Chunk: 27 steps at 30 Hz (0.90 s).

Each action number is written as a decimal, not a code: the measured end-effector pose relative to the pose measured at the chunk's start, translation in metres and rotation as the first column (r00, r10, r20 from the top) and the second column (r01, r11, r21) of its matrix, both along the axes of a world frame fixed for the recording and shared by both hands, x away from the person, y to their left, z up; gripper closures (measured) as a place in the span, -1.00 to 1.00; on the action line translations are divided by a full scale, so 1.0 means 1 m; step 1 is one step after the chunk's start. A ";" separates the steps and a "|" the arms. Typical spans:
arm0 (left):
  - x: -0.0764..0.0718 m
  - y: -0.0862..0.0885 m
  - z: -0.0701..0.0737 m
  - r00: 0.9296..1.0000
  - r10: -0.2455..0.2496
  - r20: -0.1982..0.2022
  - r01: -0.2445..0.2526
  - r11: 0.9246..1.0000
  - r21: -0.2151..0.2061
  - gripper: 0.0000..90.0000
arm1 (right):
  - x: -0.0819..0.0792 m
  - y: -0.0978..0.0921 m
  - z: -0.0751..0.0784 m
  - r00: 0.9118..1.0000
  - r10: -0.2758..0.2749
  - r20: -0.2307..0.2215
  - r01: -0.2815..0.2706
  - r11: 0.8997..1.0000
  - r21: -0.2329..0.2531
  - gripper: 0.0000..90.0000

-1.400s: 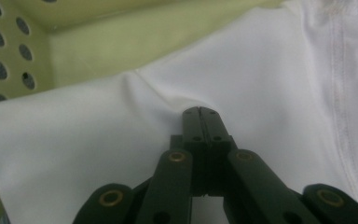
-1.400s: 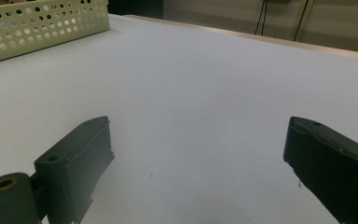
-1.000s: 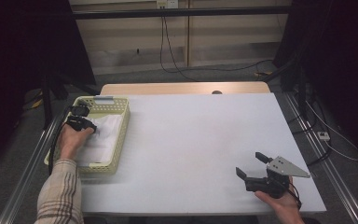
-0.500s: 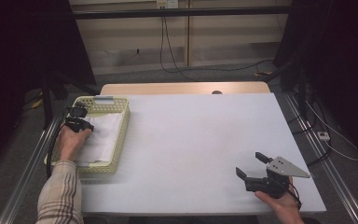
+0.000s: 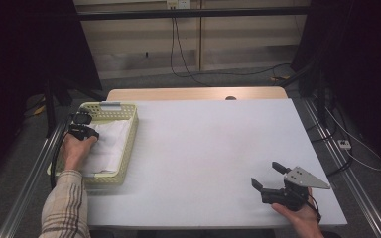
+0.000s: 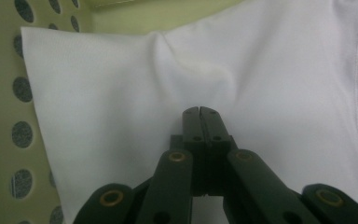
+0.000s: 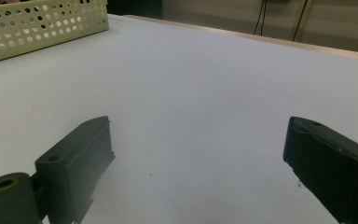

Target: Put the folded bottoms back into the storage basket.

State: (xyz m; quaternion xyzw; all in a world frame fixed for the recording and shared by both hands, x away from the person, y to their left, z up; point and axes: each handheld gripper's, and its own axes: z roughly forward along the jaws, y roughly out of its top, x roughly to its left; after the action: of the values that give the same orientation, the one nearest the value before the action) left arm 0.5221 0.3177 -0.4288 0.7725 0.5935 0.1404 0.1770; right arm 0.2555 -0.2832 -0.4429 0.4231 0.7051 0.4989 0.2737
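A pale yellow perforated basket stands at the table's left edge, with a folded white cloth lying inside it. My left gripper reaches into the basket near its left wall. In the left gripper view the jaws of my left gripper are pressed together on the white cloth, and a crease runs from their tips. The basket's wall is at the left. My right gripper rests open near the table's front right, nothing between its fingers.
The white table stretches wide and bare between both hands. In the right gripper view the basket shows far off at the upper left. A wooden strip edges the far side, and cables lie on the floor beyond.
My left hand has shifted slightly towards the person inside the basket. The right gripper has stayed where it was, open.
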 end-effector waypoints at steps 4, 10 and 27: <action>-0.003 -0.004 0.006 0.999 -0.034 0.011 0.034 0.999 -0.026 1.00 | 0.000 -0.001 -0.001 1.000 -0.007 -0.003 0.007 1.000 0.001 -0.82; -0.006 -0.001 0.013 0.996 -0.042 0.078 0.047 0.997 -0.067 0.83 | -0.001 -0.001 -0.001 1.000 -0.012 -0.003 0.012 1.000 0.006 -0.82; -0.031 0.013 0.040 0.951 -0.064 0.304 0.128 0.972 -0.197 -0.54 | 0.000 -0.001 0.000 1.000 -0.014 -0.002 0.014 1.000 0.000 -0.82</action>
State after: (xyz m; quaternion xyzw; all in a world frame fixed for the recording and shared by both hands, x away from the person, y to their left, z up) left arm 0.4908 0.3305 -0.3888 0.7472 0.5334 0.1806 0.3528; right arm 0.2552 -0.2837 -0.4432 0.4283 0.7025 0.4966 0.2766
